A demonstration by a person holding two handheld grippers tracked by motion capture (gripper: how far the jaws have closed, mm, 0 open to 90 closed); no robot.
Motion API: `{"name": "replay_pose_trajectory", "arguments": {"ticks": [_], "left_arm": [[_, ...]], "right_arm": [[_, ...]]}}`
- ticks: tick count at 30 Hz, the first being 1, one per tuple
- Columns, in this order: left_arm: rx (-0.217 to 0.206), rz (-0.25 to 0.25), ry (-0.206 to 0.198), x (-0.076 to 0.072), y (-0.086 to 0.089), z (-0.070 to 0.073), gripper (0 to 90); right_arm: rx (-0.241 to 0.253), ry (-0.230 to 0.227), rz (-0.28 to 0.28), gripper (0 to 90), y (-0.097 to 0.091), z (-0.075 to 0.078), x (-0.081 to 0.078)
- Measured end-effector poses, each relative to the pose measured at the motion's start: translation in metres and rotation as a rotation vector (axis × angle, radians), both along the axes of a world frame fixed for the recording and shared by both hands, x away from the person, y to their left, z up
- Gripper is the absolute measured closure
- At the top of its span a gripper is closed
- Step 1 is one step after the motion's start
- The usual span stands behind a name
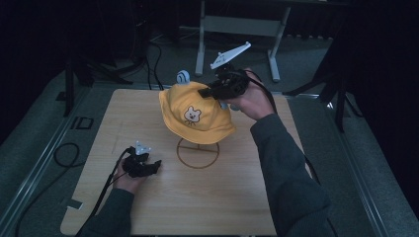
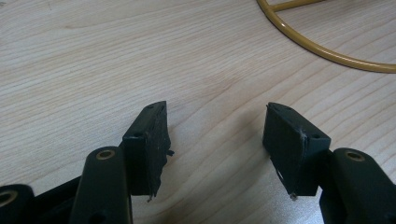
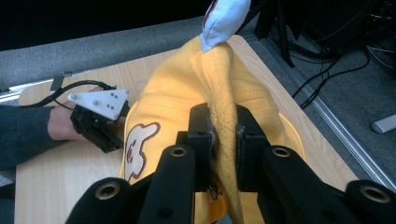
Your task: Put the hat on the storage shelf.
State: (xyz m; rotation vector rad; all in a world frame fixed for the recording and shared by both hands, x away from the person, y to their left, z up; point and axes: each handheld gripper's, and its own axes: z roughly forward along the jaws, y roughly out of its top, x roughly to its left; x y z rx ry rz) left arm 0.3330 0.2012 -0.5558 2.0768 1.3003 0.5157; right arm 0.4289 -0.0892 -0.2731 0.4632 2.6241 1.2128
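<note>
From the high view, the right gripper [image 1: 213, 90] holds the yellow hat [image 1: 196, 114] over the gold wire stand [image 1: 197, 153], apparently positioning it there. In the left gripper view, the left gripper [image 2: 215, 140] rests low over the counter [image 2: 93, 60], fingers spread, empty, likely waiting. In the right gripper view, the fingers [image 3: 201, 140] pinch a fold of the hat's crown, lifting it clear.

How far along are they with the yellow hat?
Done: the right gripper has pinched a fold of the hat and holds it above the wire stand. In hand: the hat hangs over the stand's ring, whether going on or coming off I cannot tell. Left: the left gripper rests open on the table, holding nothing, so any job for it is not yet begun.
</note>
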Motion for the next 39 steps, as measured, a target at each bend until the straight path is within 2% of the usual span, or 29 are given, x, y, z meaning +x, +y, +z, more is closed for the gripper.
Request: {"name": "replay_pose_trajectory", "arguments": {"ticks": [11,14,18,22,24,28,30,33,39], "left_arm": [[0.003,-0.001,0.001,0.0,0.0,0.0,41.1],[0.003,-0.002,0.002,0.0,0.0,0.0,41.1],[0.003,-0.002,0.001,0.0,0.0,0.0,41.1],[0.003,-0.001,0.001,0.0,0.0,0.0,41.1],[0.005,-0.003,0.0,0.0,0.0,0.0,41.1],[0.004,-0.002,0.0,0.0,0.0,0.0,41.1],[0.003,-0.001,0.0,0.0,0.0,0.0,41.1],[0.002,-0.001,0.001,0.0,0.0,0.0,41.0],[0.002,0.0,-0.001,0.0,0.0,0.0,40.9]], "right_arm": [[-0.04,-0.004,-0.061,79.5,0.021,-0.009,0.008],[-0.066,0.013,-0.048,79.1,0.026,-0.014,0.009],[-0.106,0.016,-0.019,74.0,0.033,-0.018,0.005],[-0.078,0.015,-0.031,61.2,0.028,-0.014,0.004],[-0.056,0.012,-0.046,50.1,0.024,-0.01,0.003],[-0.04,-0.009,-0.121,34.6,0.015,-0.002,0.001],[-0.013,-0.027,-0.149,29.5,0.01,0.001,0.0],[0.034,-0.036,-0.177,28.4,-0.001,0.006,-0.001],[0.073,-0.039,-0.202,28.6,-0.016,0.011,-0.002]]}}
